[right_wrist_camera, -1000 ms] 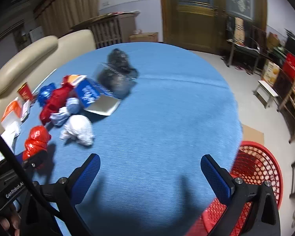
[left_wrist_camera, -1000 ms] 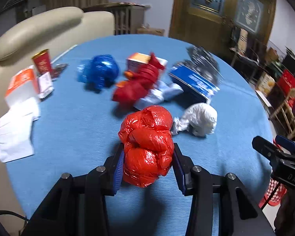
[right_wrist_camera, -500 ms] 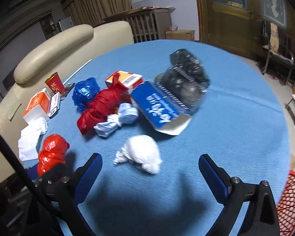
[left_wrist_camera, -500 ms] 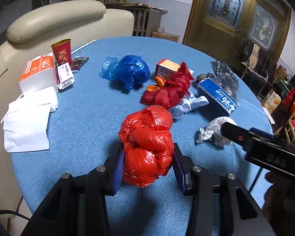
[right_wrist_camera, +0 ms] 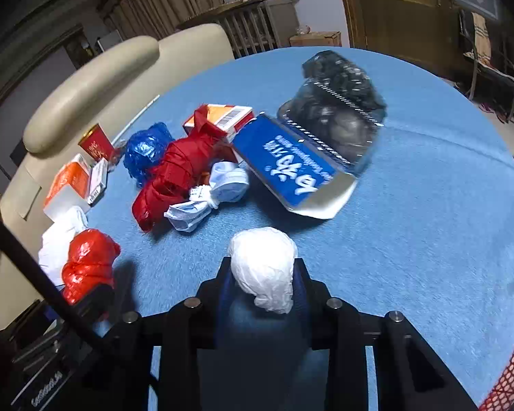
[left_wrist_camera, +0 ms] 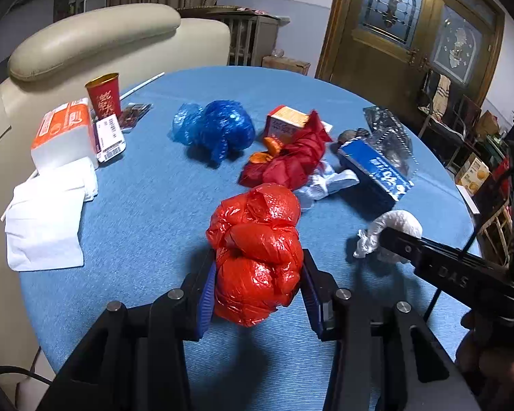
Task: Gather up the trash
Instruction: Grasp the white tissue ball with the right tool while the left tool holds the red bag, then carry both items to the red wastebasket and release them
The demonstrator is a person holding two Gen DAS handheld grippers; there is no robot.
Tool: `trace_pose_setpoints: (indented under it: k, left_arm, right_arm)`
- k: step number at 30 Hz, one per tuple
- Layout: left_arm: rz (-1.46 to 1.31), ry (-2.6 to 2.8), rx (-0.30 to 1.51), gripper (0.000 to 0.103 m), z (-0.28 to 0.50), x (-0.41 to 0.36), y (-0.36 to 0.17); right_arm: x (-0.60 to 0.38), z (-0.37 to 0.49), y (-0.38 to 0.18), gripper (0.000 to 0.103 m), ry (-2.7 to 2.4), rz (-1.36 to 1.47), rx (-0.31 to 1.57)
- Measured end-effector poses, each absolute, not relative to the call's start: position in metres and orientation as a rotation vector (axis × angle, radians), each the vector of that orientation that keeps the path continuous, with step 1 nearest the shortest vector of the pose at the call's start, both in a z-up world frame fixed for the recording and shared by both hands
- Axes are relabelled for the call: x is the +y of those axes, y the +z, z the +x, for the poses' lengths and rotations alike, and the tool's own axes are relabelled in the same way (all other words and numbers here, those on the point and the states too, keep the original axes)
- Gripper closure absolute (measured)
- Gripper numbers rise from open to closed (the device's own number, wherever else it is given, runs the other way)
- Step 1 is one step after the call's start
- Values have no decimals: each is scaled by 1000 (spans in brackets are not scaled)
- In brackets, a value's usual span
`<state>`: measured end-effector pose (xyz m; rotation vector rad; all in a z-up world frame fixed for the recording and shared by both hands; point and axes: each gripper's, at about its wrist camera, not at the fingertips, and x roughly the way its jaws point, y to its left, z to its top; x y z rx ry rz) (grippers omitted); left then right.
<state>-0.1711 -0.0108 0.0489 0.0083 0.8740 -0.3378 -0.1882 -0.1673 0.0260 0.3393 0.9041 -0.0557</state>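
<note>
Nearest, left gripper keeps its jaws clamped on the red bag, unchanged; right gripper has just snapped its wide jaws closed on the white bag, both low over the blue tabletop; two pieces likely ready for the red basket at near right; farther, blue bag, dark-red bag, blue-label tray remain.

Domestic living room: cream leather sofa behind the round blue tabletop; stained-glass wooden door beyond.
</note>
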Motion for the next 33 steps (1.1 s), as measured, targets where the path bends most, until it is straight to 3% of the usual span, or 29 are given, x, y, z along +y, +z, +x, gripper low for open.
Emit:
trace_pose_setpoints:
  k: [23,33]
  left_arm:
    - [163,-584,816,56,-224,-121,78]
    - [248,-781,788,56,-262,-198,87]
  right_arm:
    - [-259,-321,74,69,-215,479,719]
    - [-333,-388,61,69,-427,540,703]
